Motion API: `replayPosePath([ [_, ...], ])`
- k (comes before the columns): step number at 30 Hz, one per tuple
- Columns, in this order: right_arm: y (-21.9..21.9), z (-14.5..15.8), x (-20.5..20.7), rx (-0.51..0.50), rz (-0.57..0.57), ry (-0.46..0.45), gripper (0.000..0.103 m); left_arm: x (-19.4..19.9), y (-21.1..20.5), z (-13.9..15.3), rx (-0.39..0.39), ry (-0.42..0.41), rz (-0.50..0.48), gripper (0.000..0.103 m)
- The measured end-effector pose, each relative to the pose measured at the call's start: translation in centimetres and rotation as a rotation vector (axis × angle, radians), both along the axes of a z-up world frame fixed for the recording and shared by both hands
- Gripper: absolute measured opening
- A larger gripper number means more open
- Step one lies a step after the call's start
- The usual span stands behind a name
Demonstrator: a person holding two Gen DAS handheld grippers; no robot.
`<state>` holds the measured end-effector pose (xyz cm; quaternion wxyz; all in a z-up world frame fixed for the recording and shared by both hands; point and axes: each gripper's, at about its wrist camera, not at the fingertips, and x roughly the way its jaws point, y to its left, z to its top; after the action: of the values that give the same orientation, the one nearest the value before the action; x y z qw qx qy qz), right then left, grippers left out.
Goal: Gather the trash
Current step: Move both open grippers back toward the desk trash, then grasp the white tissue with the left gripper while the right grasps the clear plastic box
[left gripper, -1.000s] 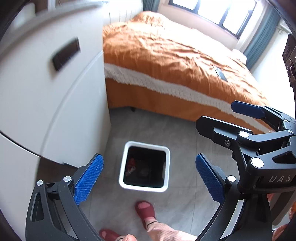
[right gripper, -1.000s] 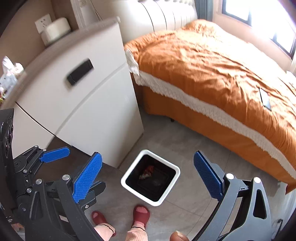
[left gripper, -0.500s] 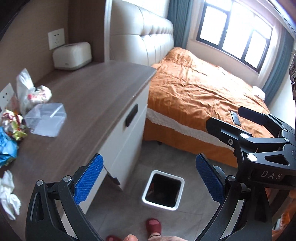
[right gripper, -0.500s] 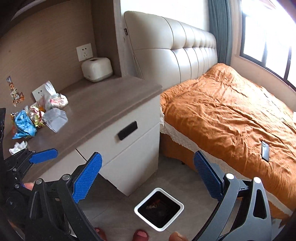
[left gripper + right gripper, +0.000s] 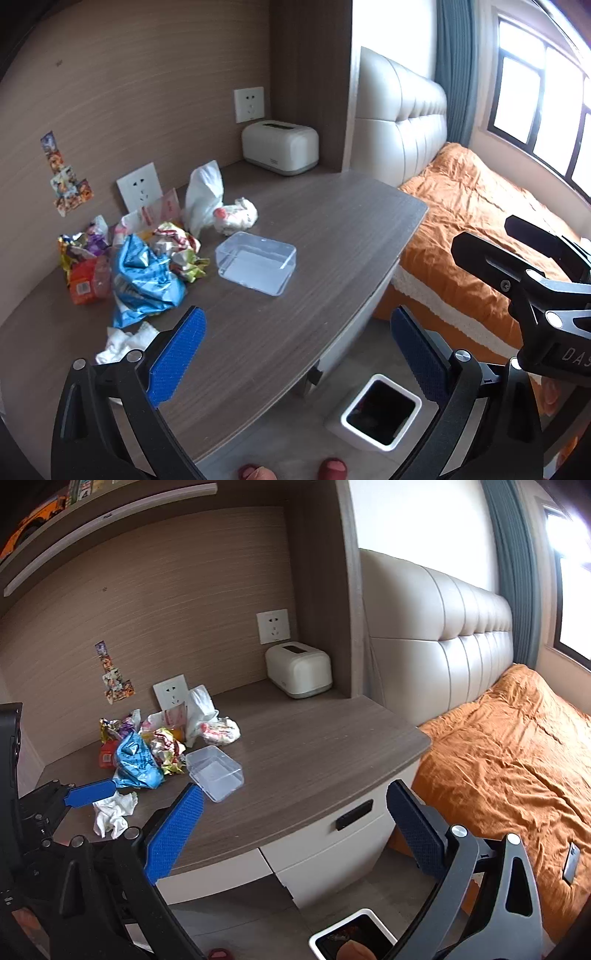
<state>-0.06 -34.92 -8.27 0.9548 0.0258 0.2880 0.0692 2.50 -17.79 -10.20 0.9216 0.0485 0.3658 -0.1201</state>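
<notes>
Both grippers hover above the counter (image 5: 332, 236) with nothing held. The left gripper (image 5: 295, 354) has its fingers (image 5: 177, 354) spread wide, and the right gripper (image 5: 291, 830) has its fingers (image 5: 173, 834) spread just as wide, probably readied for the next pickup.

The trash lies ahead and to the left of both sets of fingers, heaped against the back wall. A crumpled blue wrapper (image 5: 144, 277) sprawls with its long axis running roughly away from the left fingers. A white tissue wad (image 5: 122, 341) sits just beside the left gripper's left finger, nearest to reach. A clear plastic box (image 5: 256, 262) rests ahead between the left fingers, its long side angled across them.

The white bin (image 5: 380, 413) stands open on the floor below the right finger, handy for drops.
</notes>
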Motion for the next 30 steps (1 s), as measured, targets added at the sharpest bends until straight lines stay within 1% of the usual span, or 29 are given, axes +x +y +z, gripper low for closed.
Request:
replayPosePath([
  [2,1.2,0.2,0.7,-0.003,0.037,-0.001,0.099,-0.1,1.3,0.3,0.004,-0.005,0.032,0.098],
  [7,4.6,-0.2,2.4,-0.02,0.107,0.011,0.099,0.0,4.0,0.1,0.009,-0.012,0.095,0.098],
  [10,6.3,-0.8,3.5,-0.043,0.131,0.037,0.099,0.1,6.6,-0.4,0.028,-0.019,0.162,0.098],
  [15,8.7,-2.2,5.4,-0.093,0.188,0.069,0.099,0.5,10.4,-1.8,0.017,-0.004,0.283,0.098],
  [18,9.7,-3.7,7.0,-0.088,0.201,0.11,0.099,1.2,12.3,-3.0,0.024,0.014,0.336,0.098],
  [22,10.7,-6.0,8.9,-0.123,0.2,0.154,0.099,2.6,13.9,-5.3,0.03,0.082,0.359,0.098],
  [28,10.9,-9.7,12.3,-0.158,0.188,0.211,0.099,4.3,14.9,-8.1,0.051,0.134,0.363,0.098],
  [30,10.9,-10.8,13.5,-0.163,0.184,0.229,0.099,4.9,15.1,-8.9,0.047,0.153,0.357,0.098],
])
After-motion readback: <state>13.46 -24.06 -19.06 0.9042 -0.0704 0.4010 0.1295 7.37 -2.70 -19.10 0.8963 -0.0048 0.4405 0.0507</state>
